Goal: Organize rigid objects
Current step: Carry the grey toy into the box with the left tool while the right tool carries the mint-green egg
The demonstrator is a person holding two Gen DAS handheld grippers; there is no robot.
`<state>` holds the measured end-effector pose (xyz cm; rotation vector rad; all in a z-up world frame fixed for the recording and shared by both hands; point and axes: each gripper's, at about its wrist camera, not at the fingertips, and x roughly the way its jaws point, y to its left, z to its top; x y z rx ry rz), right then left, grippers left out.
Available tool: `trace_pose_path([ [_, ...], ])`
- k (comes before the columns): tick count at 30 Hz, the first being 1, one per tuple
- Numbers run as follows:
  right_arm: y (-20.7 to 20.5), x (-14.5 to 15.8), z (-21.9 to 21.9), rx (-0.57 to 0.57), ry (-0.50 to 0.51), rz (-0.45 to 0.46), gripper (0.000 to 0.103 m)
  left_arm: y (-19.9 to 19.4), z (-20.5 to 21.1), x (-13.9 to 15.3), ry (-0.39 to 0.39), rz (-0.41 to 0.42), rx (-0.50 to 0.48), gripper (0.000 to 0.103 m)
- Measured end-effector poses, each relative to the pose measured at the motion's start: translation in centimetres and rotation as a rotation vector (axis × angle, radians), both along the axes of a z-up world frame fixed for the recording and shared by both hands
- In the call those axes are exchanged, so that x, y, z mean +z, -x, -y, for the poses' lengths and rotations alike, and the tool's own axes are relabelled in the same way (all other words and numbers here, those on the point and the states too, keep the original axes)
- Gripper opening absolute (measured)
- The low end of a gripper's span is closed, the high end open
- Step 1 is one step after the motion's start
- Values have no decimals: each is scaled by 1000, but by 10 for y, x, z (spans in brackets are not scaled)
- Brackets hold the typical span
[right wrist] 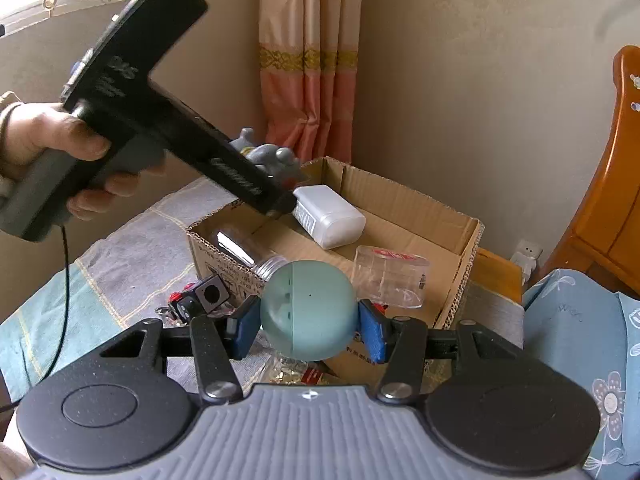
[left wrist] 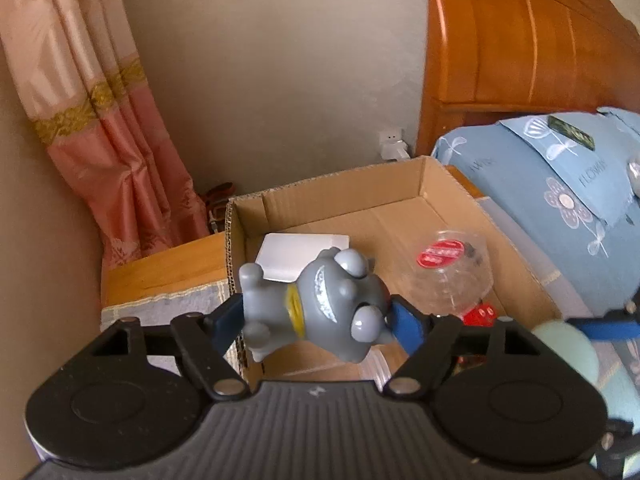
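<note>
Showing hand (right wrist: 48, 148) only right wrist view.

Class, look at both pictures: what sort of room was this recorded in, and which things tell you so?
Most likely a bedroom in a home: a wooden headboard, floral blue bedding and a pink curtain beside the cardboard box.

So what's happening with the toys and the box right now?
Left gripper holds grey toy figure over cardboard box. Right gripper shut on teal ball. Box already holds white bottle, clear container.
</note>
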<state>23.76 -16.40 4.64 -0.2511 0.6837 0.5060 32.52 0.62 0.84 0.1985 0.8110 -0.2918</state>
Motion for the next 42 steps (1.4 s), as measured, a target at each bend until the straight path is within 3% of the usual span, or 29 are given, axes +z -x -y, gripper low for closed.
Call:
trace_pose_path([
  [1,-2,0,0,-1,-1,-3,58,-3,-1,-2,9,-7,9,89],
  [10,-15,0,-5,-13,1,-6,58,13,-20,0,48,-2,17,93],
  [22,-45,12,-33,-24,1,4,58,69,-40,1,-66,26,-14,94],
  [23,-48,12,-35,-24,-2,6,60,72,-42,1,-65,22,-14,94],
  [25,-50,13,-40,-28,-4,24,81,74,-44,0,-68,15,-17,94],
  [26,-49,14,-41,-36,-8,37,96,76,-46,-1,-72,15,-14,94],
  [27,-47,16,-42,-41,-15,48,103,78,-47,-1,-76,17,-10,94],
  [38,-18,11,-29,-120,-25,18,103,96,-49,-7,-44,8,9,94],
  [42,-2,3,-20,-187,-39,11,103,110,-51,-6,-30,41,64,94],
])
